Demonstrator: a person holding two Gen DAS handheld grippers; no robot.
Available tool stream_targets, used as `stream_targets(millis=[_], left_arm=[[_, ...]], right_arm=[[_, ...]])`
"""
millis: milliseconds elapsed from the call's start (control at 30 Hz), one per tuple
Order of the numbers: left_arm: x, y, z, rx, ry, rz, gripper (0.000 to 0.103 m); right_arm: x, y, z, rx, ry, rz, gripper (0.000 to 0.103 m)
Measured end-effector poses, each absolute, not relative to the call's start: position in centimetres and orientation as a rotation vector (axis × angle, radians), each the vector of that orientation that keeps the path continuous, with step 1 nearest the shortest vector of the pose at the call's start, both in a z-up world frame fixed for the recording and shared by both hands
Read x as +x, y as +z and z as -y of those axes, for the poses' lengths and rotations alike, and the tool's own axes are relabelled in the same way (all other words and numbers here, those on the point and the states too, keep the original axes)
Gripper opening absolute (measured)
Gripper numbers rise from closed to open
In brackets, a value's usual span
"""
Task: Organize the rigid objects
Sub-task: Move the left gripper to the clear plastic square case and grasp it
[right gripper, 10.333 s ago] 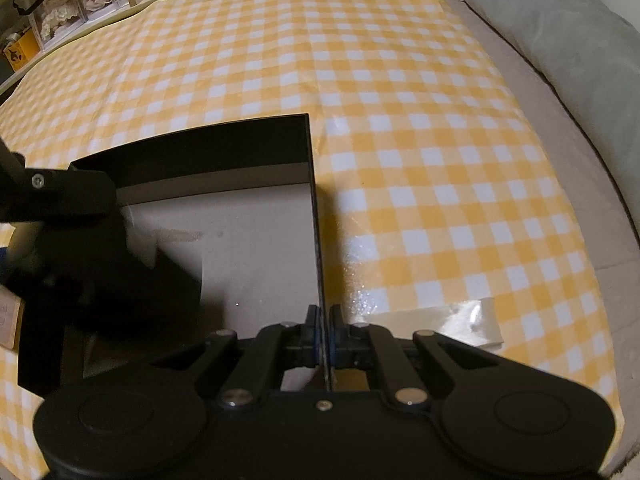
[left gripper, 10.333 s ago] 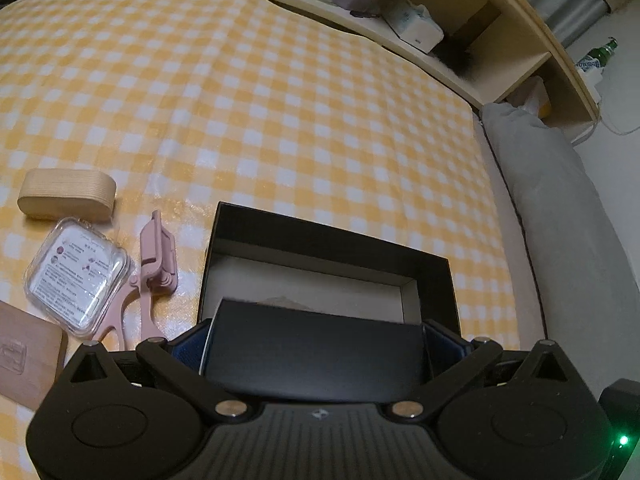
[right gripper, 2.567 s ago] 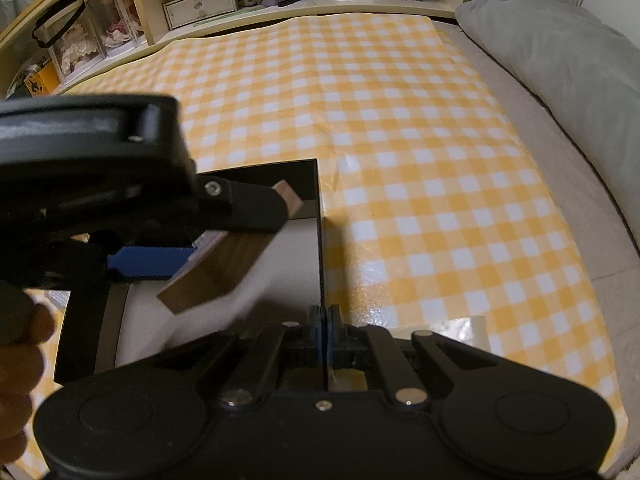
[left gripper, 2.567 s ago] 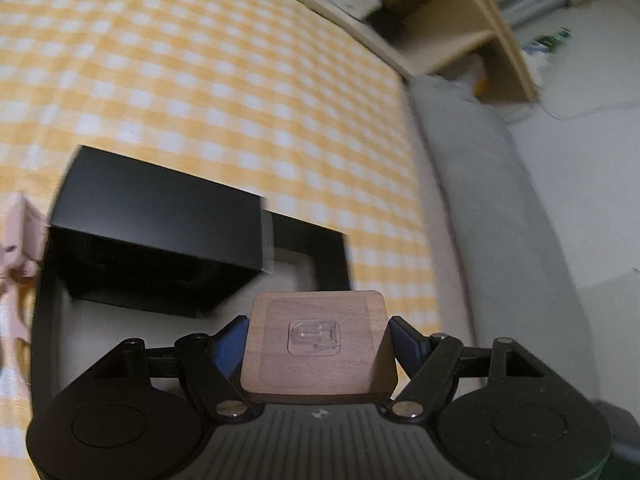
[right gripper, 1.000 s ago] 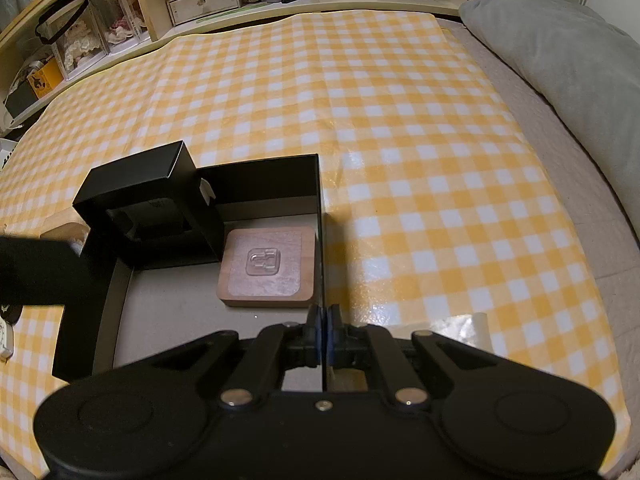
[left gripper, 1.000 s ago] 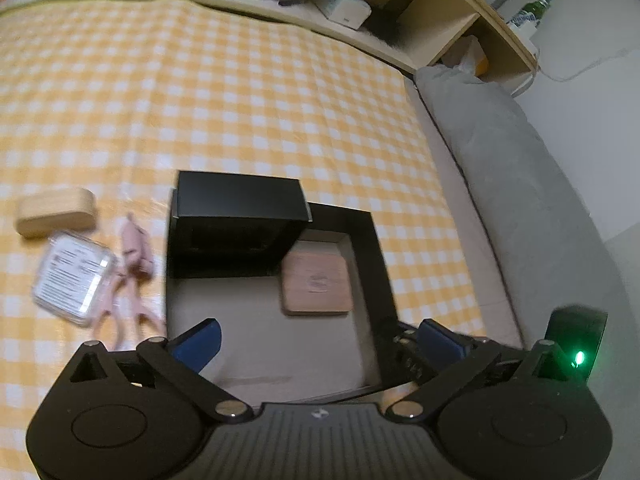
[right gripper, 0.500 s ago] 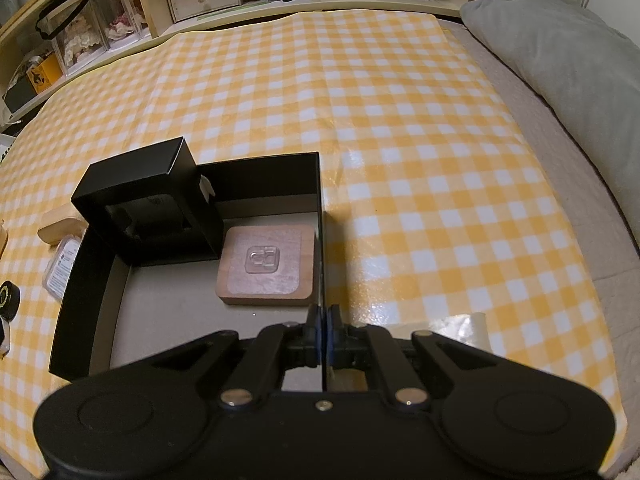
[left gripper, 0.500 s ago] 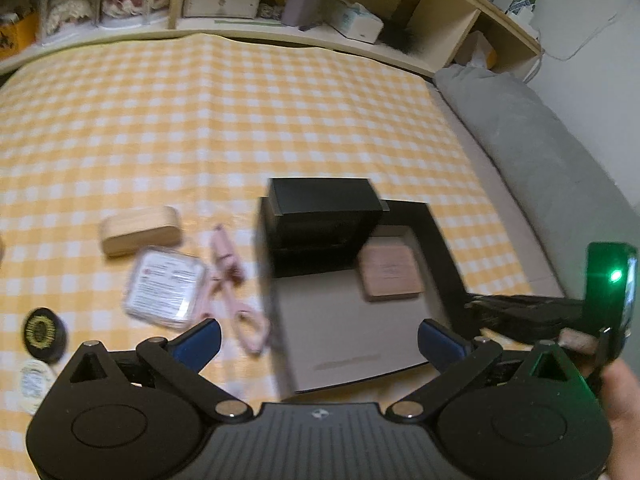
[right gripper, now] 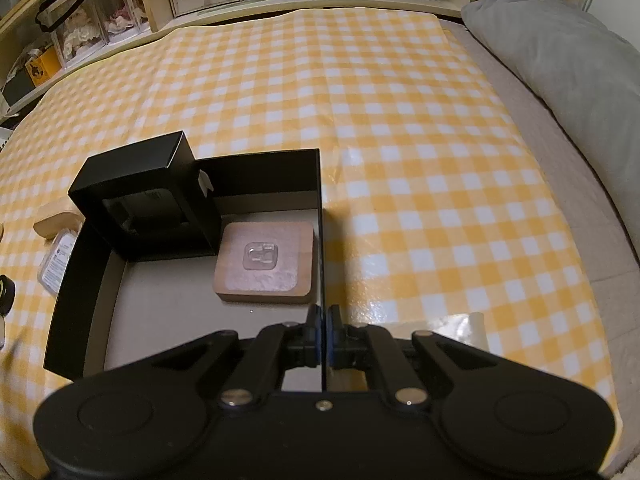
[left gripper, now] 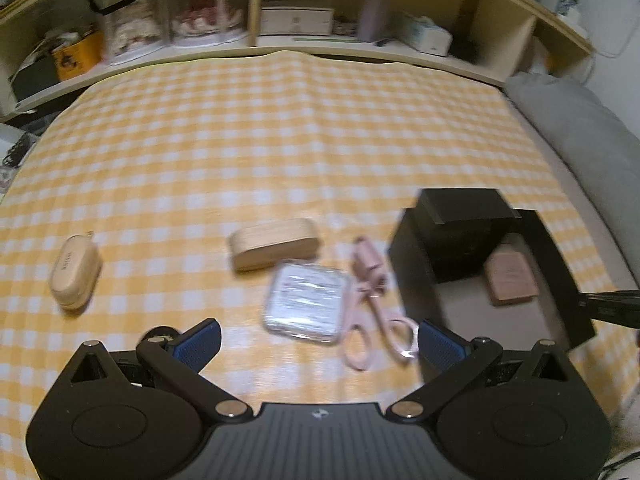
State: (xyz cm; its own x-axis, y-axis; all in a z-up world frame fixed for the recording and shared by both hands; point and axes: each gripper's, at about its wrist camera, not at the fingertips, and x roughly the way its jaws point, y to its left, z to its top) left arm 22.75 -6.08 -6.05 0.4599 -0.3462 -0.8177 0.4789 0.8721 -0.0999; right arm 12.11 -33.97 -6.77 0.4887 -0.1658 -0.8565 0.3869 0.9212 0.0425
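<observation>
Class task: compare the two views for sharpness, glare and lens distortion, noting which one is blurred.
Left wrist view: motion-blurred, smearing the pink scissors and clear plastic case. Right wrist view: sharp, with glare on the checked cloth beside the black tray. Both bend the shelf edges.

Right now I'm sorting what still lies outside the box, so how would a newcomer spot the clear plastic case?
Start at the open black box on the yellow checked cloth, then look just outside its wall, past the pink scissors. The clear plastic case lies flat there, in front of the oblong wooden case. It alone is see-through, with a printed white label inside.
</observation>
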Motion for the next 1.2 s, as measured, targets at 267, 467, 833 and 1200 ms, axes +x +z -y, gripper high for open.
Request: stream_targets(millis=[267, 467, 833, 1200], left_arm=[[26.3, -8.2, 3.9, 0.129, -0.399, -0.984, 0.103], [28.1, -10.2, 4.5, 0.104, -0.377, -1.022, 0.103], [29.1, -14.5, 8.0, 0.235, -0.496, -1.063, 0.099], [29.1, -15.8, 9.7, 0.276, -0.509, -1.049, 0.083]], right_arm=[[12.3, -6.9, 34.1, 0.228, -0.339, -1.018, 0.004], [12.4, -7.0, 34.0, 0.225, -0.339, -1.024, 0.004], [12.8, -7.4, 34.4, 0.221, -0.332, -1.035, 0.004], [13.4, -8.2, 34.2, 0.217, -0.333, -1.047, 0.004]])
